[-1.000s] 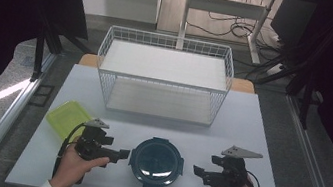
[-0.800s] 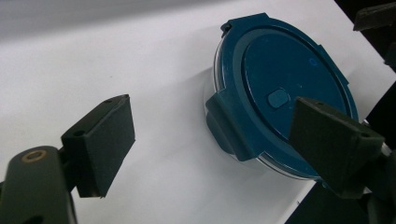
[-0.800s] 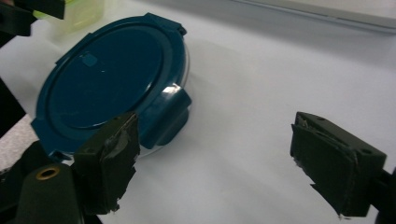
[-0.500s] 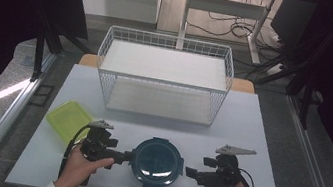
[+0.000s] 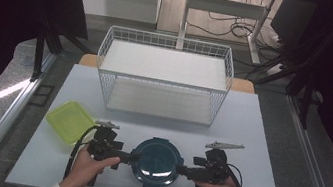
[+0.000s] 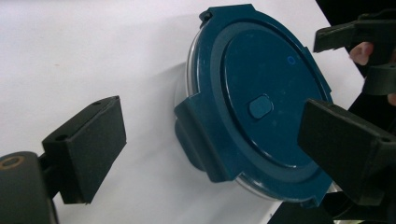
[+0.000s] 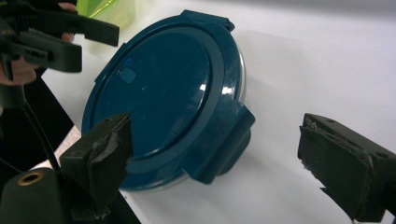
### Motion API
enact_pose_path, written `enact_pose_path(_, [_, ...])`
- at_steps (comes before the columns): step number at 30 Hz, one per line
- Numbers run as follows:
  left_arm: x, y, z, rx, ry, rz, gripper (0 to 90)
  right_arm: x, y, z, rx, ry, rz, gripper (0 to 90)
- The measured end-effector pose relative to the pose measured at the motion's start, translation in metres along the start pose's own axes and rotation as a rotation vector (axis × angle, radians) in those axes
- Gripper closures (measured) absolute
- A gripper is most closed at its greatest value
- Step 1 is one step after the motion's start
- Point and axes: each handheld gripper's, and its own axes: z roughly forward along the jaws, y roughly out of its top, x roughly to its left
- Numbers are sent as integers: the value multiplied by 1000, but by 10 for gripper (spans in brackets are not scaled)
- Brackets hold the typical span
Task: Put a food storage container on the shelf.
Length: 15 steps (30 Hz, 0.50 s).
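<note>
While a person's 2 hands come in over the near edge of the white surface (image 5: 268,140), each holds a hand-held gripper aimed inward at a round container with a dark blue lid (image 5: 156,160) sitting between them near that edge. The left hand-held gripper (image 5: 131,158) has its jaws spread wide, one on each side of the lid's left latch tab (image 6: 198,135), gripping nothing; in the left gripper view 1 jaw lies over the lid's rim and the other stands clear over bare surface. The right hand-held gripper (image 5: 182,169) is likewise spread wide around the right latch tab (image 7: 224,140) and holds nothing, though whether either jaw touches the lid cannot be told. A small raised button (image 6: 260,106) sits at the lid's centre. To the left and slightly farther lies a yellow-green tray (image 5: 70,120). Farther still, across the middle of the surface, stands a white wire basket (image 5: 165,75), with a white liner inside.
</note>
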Motion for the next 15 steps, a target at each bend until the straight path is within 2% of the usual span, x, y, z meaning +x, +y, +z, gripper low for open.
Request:
enact_pose_path(8, [-1,2,16,42,-41,-30,66,2,3,17,38,30,69,99])
enact_pose_path(15, [4,0,22,52,-56,-54,68,5,5,30,60,24,89,95])
